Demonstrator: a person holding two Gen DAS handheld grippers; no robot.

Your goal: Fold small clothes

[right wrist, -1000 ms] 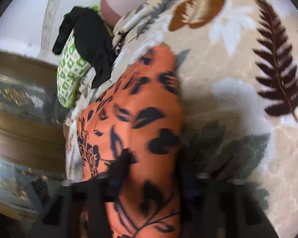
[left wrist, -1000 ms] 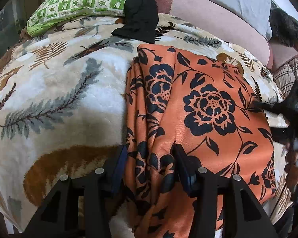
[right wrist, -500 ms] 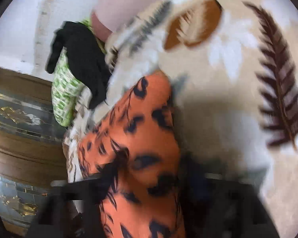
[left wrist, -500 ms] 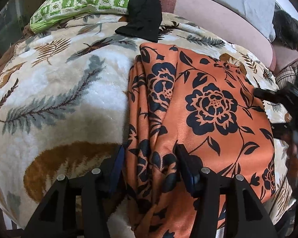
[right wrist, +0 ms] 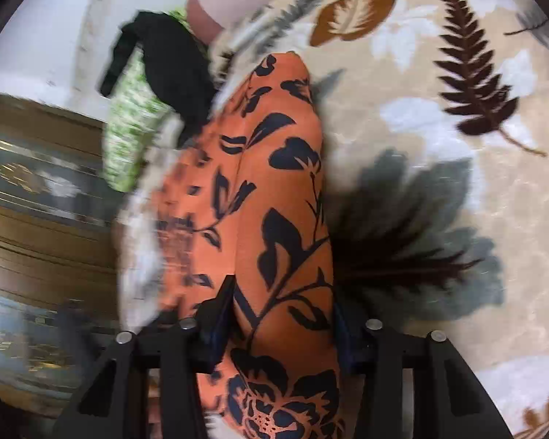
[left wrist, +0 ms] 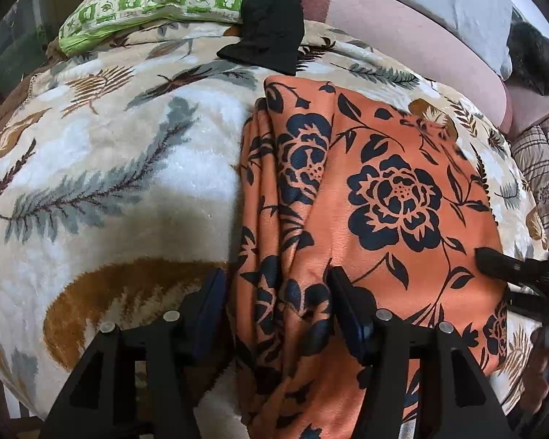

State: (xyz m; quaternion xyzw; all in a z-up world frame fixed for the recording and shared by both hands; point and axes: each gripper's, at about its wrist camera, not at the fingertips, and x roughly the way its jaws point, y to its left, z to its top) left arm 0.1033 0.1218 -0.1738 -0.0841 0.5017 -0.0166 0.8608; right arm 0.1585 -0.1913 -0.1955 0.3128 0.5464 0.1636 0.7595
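Orange floral garment (left wrist: 384,197) between both grippers' jaws

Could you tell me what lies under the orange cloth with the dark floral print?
The orange floral cloth lies on a cream plush blanket with a leaf pattern, which shows all around it. The part beneath the cloth is covered.

L tongs (left wrist: 276,303) straddle orange floral cloth (left wrist: 384,201) on leaf-print blanket (left wrist: 109,168).

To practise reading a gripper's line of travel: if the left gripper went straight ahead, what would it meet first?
The orange floral cloth, already bunched between the fingers of the left gripper. Beyond it, probably the black garment, though depth is unclear.
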